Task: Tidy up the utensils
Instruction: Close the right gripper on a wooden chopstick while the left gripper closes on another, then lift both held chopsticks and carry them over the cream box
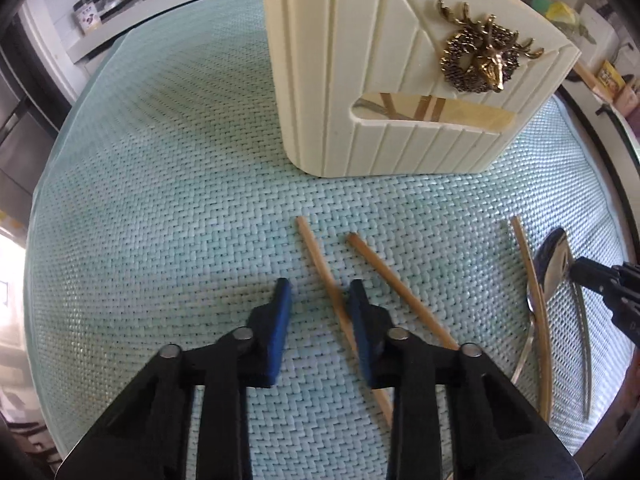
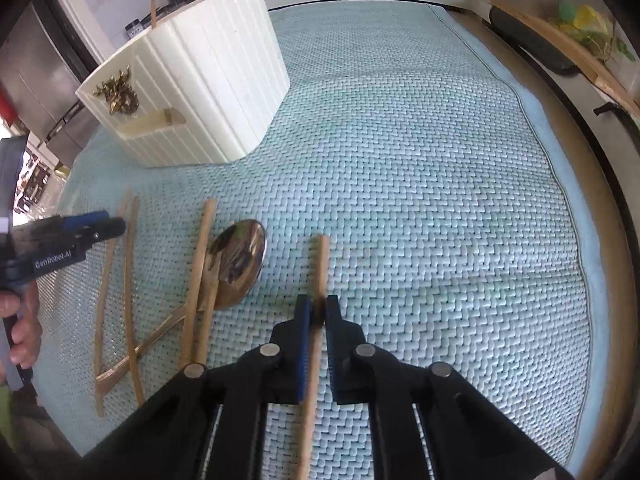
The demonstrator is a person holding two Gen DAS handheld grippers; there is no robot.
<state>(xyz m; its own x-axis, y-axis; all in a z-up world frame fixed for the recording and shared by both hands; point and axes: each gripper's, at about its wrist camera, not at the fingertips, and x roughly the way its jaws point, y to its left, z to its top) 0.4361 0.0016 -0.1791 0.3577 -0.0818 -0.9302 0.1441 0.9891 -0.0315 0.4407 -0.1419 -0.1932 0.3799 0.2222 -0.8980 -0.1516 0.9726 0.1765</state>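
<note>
A cream utensil holder (image 1: 380,80) (image 2: 192,80) with a brass deer emblem stands on the pale green woven mat (image 2: 400,160), chopsticks poking out of its top. My right gripper (image 2: 316,308) is shut on one wooden chopstick (image 2: 322,264), which runs back between its pads. My left gripper (image 1: 320,300) hovers over two loose chopsticks (image 1: 316,256) (image 1: 384,272); its blue pads stand apart with only mat between them, and one stick passes under the right finger. A shiny spoon (image 2: 236,264) (image 1: 554,260) lies between the two grippers.
More chopsticks (image 2: 196,272) and a gold fork (image 2: 120,372) lie by the spoon. A hand (image 2: 24,320) holds the left gripper (image 2: 120,226) at the left edge. The table's wooden rim (image 2: 616,320) curves on the right; jars (image 1: 86,16) stand on a counter behind.
</note>
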